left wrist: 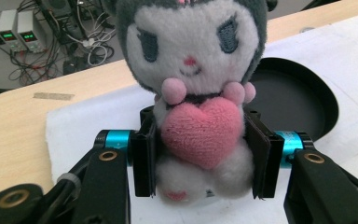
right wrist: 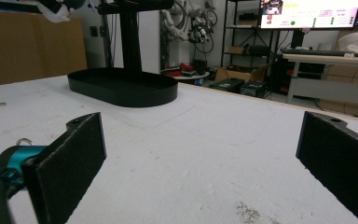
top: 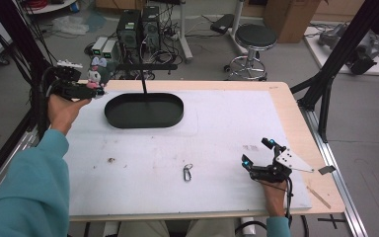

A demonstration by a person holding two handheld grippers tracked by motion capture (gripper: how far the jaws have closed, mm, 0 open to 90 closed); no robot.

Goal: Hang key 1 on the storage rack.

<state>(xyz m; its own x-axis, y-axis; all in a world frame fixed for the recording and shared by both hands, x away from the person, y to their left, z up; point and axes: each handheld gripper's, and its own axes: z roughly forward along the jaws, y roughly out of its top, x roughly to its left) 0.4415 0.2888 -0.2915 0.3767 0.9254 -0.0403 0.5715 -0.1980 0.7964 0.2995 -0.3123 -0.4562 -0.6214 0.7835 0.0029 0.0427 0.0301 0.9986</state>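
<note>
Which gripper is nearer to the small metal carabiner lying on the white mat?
Right. The right gripper rests on the mat, just right of the carabiner, fingers open. The left gripper is raised at the table's far left corner, holding the plush toy.

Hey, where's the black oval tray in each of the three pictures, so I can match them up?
High view: the black oval tray lies upper centre on the white mat.
Left gripper view: its rim curves at right, behind the plush toy.
Right gripper view: it sits upper left, beyond the jaws.
Shared landmark: the black post rising from the tray.
</note>
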